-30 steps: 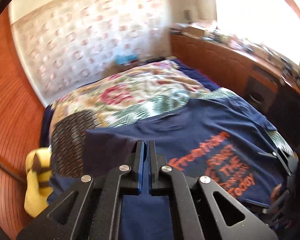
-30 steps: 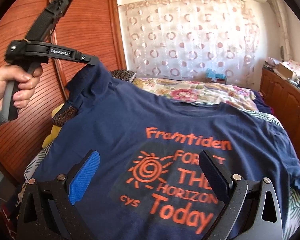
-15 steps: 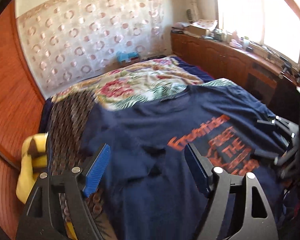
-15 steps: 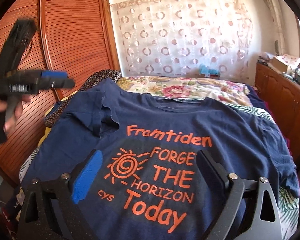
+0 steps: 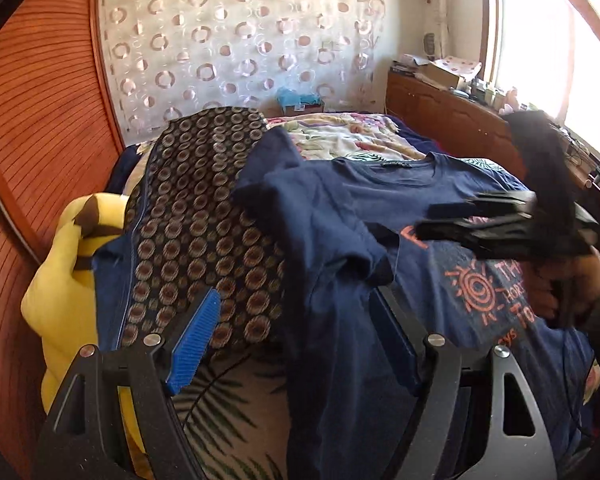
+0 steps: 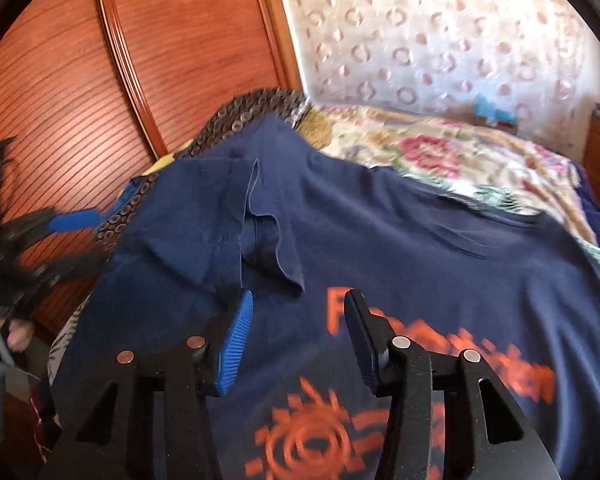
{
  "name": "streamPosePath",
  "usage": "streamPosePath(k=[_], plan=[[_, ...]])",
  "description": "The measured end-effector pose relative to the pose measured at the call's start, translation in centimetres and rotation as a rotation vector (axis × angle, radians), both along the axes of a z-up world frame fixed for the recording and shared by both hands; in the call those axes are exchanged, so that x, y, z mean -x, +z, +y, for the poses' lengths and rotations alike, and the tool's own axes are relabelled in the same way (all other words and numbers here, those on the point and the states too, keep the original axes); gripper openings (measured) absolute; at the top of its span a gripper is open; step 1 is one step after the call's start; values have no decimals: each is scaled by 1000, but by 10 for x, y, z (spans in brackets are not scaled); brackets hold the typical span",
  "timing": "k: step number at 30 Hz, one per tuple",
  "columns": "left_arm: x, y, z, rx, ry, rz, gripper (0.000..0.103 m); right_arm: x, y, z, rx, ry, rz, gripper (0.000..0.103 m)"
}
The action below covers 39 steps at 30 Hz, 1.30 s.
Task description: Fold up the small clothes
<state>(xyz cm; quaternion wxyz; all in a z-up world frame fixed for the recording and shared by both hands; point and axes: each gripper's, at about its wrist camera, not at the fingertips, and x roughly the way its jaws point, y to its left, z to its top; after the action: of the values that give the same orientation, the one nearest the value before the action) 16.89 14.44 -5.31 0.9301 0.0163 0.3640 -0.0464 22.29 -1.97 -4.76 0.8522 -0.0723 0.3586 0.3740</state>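
Observation:
A navy T-shirt (image 5: 340, 208) with orange print lies flat on the bed, chest up. Its sleeve (image 6: 260, 232) is flopped inward over the chest, hem crumpled. My left gripper (image 5: 296, 320) stands open low over the shirt's side edge, with the side seam between its fingers and no pad touching it. My right gripper (image 6: 300, 308) hovers just before the folded sleeve's hem; its jaws are closing with only the flat shirt under them. In the left wrist view the right gripper (image 5: 500, 224) is a dark blur over the print, held by a hand (image 5: 572, 292).
A dark pillow (image 5: 204, 208) with round patterns and a yellow plush toy (image 5: 68, 272) lie beside the shirt's left edge. A floral bedspread (image 5: 352, 136) covers the far bed. A wooden wardrobe (image 5: 40, 120) stands left, and a cluttered wooden cabinet (image 5: 440, 104) runs under the window.
The left gripper let go of the raised sleeve, opened and sank toward the shirt's side. The sleeve dropped onto the chest. The right gripper swung left toward it and its jaws narrowed.

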Motion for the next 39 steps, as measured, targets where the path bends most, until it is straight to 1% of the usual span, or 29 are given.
streamPosePath(k=[3,4,5,7,8,10,11,12,13,14,16,17,20,23,25,28,29,31,33,34,35,36,37,38,39], plan=[[9,-1,4,11,0,-4,77,-17,-9,29,39,17,14,47],[13,-1,6,16,1,-6,78,-21,-10,34,48,22,19,45],[14,-1,7,23,1,-6,77,-26,-11,42,62,30,28,38],[18,-1,12,59,1,3,77,-33,-11,50,90,42,36,36],[18,-1,13,73,0,6,77,-35,-12,52,95,47,46,33],[19,1,16,75,5,-2,77,-43,-9,56,103,59,53,29],[20,2,15,70,9,-7,77,-43,-10,60,114,60,48,21],[20,3,15,69,11,-12,77,-47,-11,62,124,64,46,17],[22,3,16,71,12,-14,77,-52,-11,66,133,64,36,7],[22,3,17,73,13,-15,77,-48,-8,61,136,62,23,3],[22,1,17,71,16,-16,77,-45,-2,54,103,58,0,1],[21,0,16,69,16,-14,77,-44,2,50,80,53,-5,1],[19,-2,11,76,12,-12,77,-38,14,29,32,10,-67,1],[16,-1,6,72,8,-18,78,-40,22,10,-2,-57,-85,1],[15,-1,1,72,1,-25,77,-43,23,-1,17,-141,-116,1],[13,-2,-6,73,-14,-20,77,-50,17,-14,58,-253,-100,1],[12,-3,-9,67,-16,-18,77,-52,12,-15,98,-284,-102,1],[12,-5,-15,55,-24,-17,77,-51,5,-17,140,-305,-120,1],[12,-9,-20,50,-32,-15,77,-49,3,-22,138,-312,-122,3],[12,-12,-23,51,-37,-11,77,-47,2,-24,135,-313,-120,9],[12,-15,-26,52,-42,-6,77,-44,2,-26,131,-310,-117,17],[12,-19,-29,50,-45,-2,77,-39,1,-31,118,-298,-116,23],[11,-23,-33,41,-48,4,77,-33,1,-34,103,-281,-114,32],[10,-27,-36,29,-49,8,77,-28,3,-35,86,-263,-108,36],[9,-32,-39,15,-50,13,77,-23,3,-38,69,-243,-93,36]])
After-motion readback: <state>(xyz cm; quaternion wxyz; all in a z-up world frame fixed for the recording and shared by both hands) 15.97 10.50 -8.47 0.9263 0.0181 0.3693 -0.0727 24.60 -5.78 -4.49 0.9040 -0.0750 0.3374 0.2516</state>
